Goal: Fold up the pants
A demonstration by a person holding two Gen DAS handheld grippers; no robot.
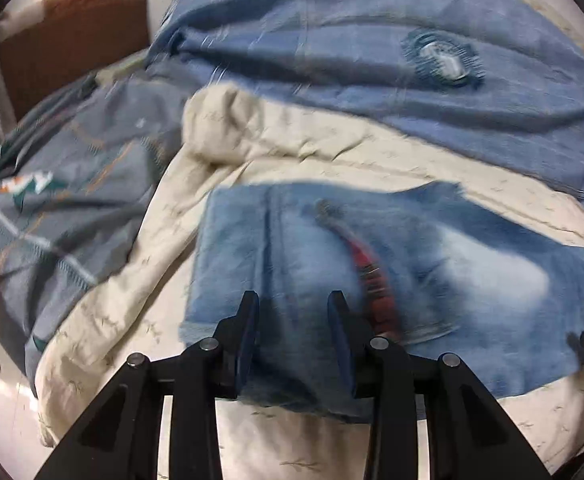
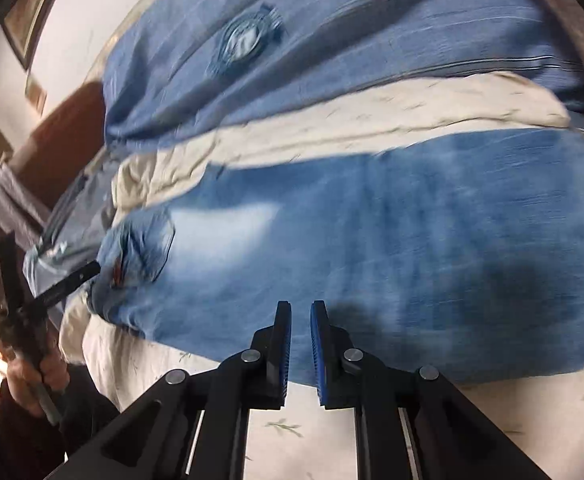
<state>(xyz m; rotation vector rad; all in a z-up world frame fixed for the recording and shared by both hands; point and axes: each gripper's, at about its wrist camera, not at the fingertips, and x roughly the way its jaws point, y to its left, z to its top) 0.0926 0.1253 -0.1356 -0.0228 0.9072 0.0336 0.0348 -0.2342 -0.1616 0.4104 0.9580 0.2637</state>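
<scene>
Blue jeans [image 1: 432,264] lie flat on a cream bedspread [image 1: 140,280]. In the left wrist view I see the waist end with a red label [image 1: 372,272] by a pocket. My left gripper [image 1: 294,300] hovers over the waist edge, jaws apart and empty. In the right wrist view the jeans [image 2: 392,248] stretch across the bed. My right gripper [image 2: 301,310] is over their near edge, jaws slightly apart with nothing between them. The left gripper [image 2: 88,270] shows at the far left by the back pocket [image 2: 144,248].
A blue blanket with a round patch [image 1: 444,60] lies behind the jeans. A grey patterned pillow [image 1: 52,208] is at left, with a brown headboard [image 1: 72,36] beyond it. The blanket also shows in the right wrist view [image 2: 332,48]. Both views are motion-blurred.
</scene>
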